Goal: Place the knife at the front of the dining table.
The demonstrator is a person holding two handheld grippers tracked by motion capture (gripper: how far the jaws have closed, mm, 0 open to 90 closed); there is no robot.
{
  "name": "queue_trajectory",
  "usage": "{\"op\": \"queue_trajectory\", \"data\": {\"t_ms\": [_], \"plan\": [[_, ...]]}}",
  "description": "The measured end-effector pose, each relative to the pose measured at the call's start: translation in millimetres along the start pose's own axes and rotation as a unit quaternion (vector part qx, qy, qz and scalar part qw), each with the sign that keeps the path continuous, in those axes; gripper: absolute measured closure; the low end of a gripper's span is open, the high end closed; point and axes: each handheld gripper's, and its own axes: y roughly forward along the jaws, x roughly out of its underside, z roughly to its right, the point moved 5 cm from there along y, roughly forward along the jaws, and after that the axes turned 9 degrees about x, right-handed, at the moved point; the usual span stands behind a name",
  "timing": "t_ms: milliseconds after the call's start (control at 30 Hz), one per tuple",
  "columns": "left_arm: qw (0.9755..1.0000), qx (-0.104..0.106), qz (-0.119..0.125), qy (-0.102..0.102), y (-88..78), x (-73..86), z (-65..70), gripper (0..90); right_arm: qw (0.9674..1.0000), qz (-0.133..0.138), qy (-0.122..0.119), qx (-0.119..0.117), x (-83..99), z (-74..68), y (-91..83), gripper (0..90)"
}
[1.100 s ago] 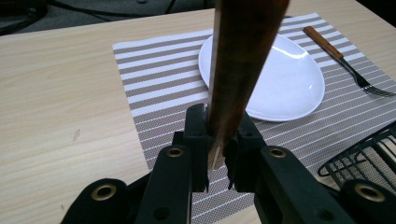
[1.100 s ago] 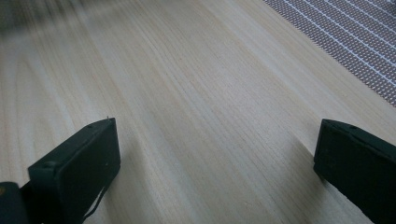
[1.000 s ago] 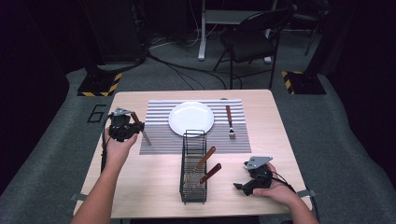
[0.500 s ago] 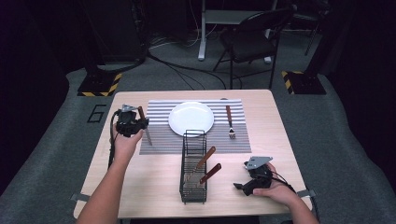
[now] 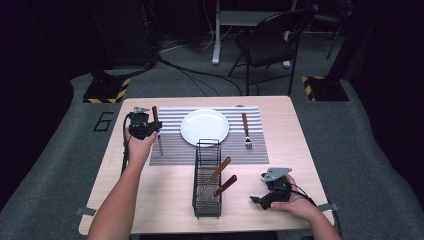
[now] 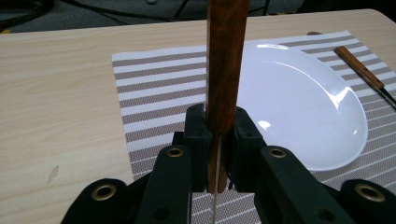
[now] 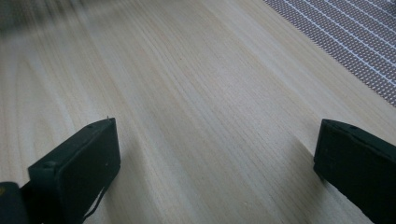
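left gripper point(image 6: 219, 154): pinching knife point(image 6: 226, 70) upright, over placemat's point(image 5: 172, 145) left edge | right gripper point(image 7: 215, 154): spread, resting on surface point(image 7: 196, 93) near front-right corner

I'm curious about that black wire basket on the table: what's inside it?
Inside the wire basket lean two utensils with brown wooden handles, sticking out above the rim. Their metal ends are hard to make out behind the wires.

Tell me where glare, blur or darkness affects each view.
High view: room around the table is dark. Left gripper view: glare streaks on the plate; the utensil handle looms close. Right gripper view: far tabletop blurs at the top left.
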Motion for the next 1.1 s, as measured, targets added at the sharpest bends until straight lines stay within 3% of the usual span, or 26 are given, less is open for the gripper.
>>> {"op": "queue_trajectory", "data": {"t_ms": [133, 400, 667, 833, 1100], "plan": [[0.9998, 0.003, 0.014, -0.014, 11.8, -0.6, -6.4, 80.0, 1.0, 0.0, 0.0, 0.0, 0.0, 0.0, 0.0, 0.0], [0.9997, -0.001, 0.001, -0.026, 28.0, -4.9, -12.7, 79.6, 1.0, 0.0, 0.0, 0.0, 0.0, 0.1, 0.0, 0.0], [0.9988, -0.002, 0.01, -0.047, 47.8, -1.8, -19.4, 79.8, 1.0, 0.0, 0.0, -0.001, 0.1, 0.1, 0.0, 0.0], [0.9986, -0.015, -0.031, -0.04, 68.6, -3.5, -21.0, 79.7, 1.0, 0.001, -0.001, -0.001, 0.0, 0.2, 0.1, 0.0], [0.9968, -0.023, -0.048, -0.059, 85.6, -0.3, -26.3, 79.7, 1.0, 0.0, 0.003, -0.001, 0.4, -0.2, -0.4, 0.0]]}}
